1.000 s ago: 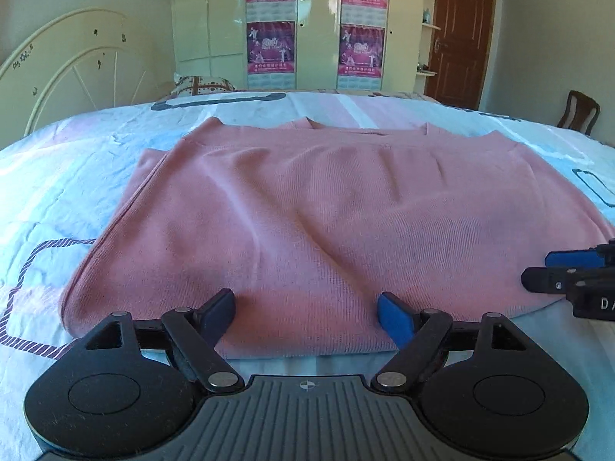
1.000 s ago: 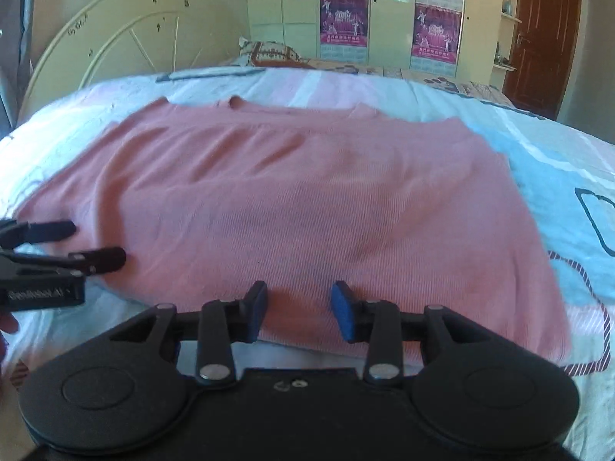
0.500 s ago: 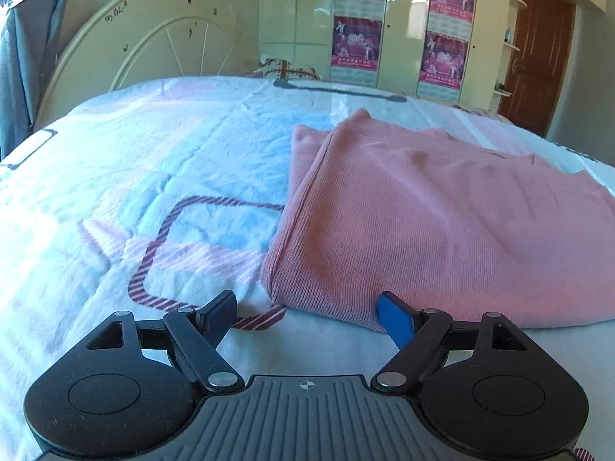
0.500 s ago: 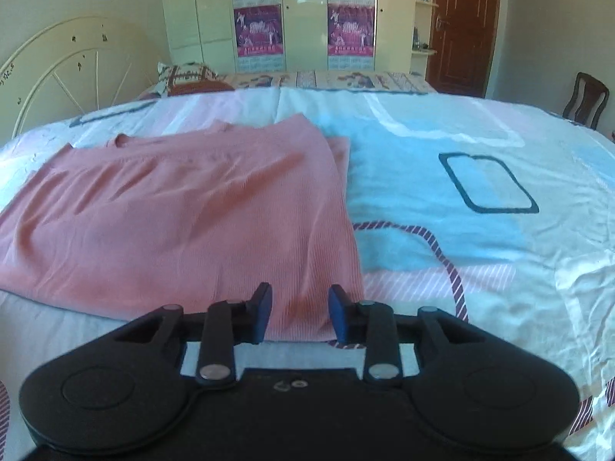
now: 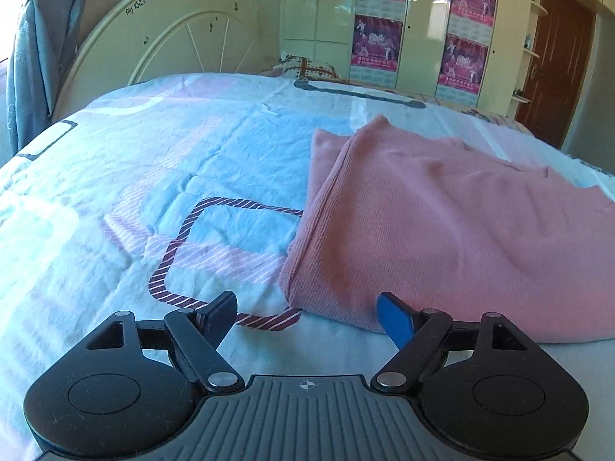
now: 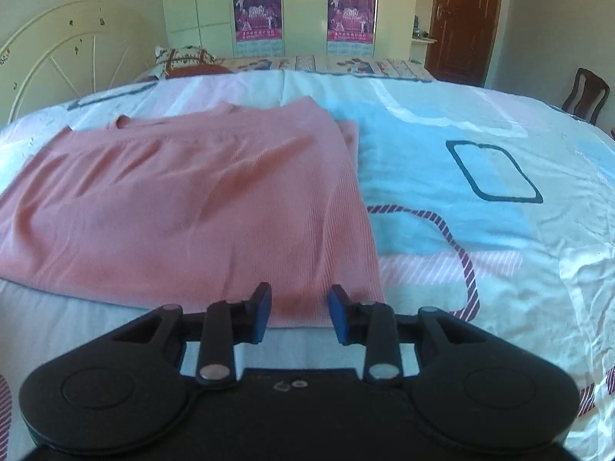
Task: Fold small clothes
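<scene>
Left gripper [image 5: 307,317] hovers low over the bed, jaws spread wide, nothing between the pads. Just ahead of its right finger lies the near left corner of the pink garment [image 5: 442,230]; the blue pad sits close in front of that hem, whether touching cannot be told. Ahead of its left finger: bare bedsheet [image 5: 134,176] with a striped maroon outline.

Right gripper [image 6: 299,313] is partly open, a narrow gap, jaws lately narrowed a little. Pads stand at the near right corner of the same garment [image 6: 192,207]; the hem shows in the gap, but no pinch on the cloth is visible. Garment spreads ahead and to the left of this gripper, lying flat, folded layers showing at its right edge. Sheet [image 6: 480,269] fills the right side.

Far beyond both: curved headboard [image 5: 173,34], wardrobe with posters [image 6: 303,11], brown door [image 6: 461,19].
</scene>
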The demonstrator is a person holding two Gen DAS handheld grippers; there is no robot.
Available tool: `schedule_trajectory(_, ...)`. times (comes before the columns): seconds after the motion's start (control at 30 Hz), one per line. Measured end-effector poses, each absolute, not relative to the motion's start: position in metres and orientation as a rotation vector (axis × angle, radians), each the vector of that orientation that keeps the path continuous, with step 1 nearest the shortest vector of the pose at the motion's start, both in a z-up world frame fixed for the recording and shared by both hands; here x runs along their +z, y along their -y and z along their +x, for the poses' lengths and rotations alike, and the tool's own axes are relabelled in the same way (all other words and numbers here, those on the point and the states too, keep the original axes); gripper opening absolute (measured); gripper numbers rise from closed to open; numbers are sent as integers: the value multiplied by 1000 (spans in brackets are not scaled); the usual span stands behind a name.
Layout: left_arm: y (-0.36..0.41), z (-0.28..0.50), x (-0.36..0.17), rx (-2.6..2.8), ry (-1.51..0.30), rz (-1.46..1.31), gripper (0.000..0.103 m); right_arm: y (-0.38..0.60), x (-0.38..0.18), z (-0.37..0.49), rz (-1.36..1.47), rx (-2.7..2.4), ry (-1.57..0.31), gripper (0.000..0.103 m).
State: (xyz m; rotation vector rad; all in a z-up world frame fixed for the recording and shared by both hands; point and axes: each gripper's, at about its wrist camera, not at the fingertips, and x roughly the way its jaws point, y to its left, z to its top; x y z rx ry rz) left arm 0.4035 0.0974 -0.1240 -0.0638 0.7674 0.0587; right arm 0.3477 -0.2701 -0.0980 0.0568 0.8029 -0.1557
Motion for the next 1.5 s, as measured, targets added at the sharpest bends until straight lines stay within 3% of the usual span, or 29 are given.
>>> schedule_trajectory(0.07, -96, 400, -120, 47, -764, -79, 80, 267, -91, 345, 74, -137, -766, 28)
schedule_trajectory(0.13, -90, 398, -118, 43, -759, -61, 80, 264, -85, 345, 118, -88, -745, 6)
schedule_trajectory(0.17, -87, 398, -117, 38, -756, -53, 80, 263, -82, 347, 140, -65, -740, 4)
schedule_trajectory(0.33, -83, 396, -117, 19, -764, -79, 79, 245, -69, 358, 148, -9, -715, 4)
schedule_trajectory(0.43, -77, 395, -119, -15, -792, -84, 61, 235, -67, 367, 141, 13, -713, 4)
schedule_trajectory(0.6, -84, 392, -130, -75, -861, -322, 61, 221, -68, 381, 141, 42, -712, 6)
schedule_trajectory(0.8, -108, 398, -155, -69, -778, -703, 61, 207, -68, 399, 165, 79, -699, 6)
schedule_trajectory(1.2, -115, 455, -180, -22, -658, -931, 60, 176, -74, 448, 174, 115, -737, 4)
schedule_trajectory(1.23, -112, 461, -181, -10, -660, -928, 49, 174, -76, 452, 171, 115, -746, 4)
schedule_trajectory(1.27, -111, 467, -182, 0, -677, -912, 6, 171, -78, 456, 164, 114, -755, 3)
schedule_trajectory(1.5, -123, 463, -173, -51, -566, -878, 8, 149, -86, 471, 133, 154, -776, 1)
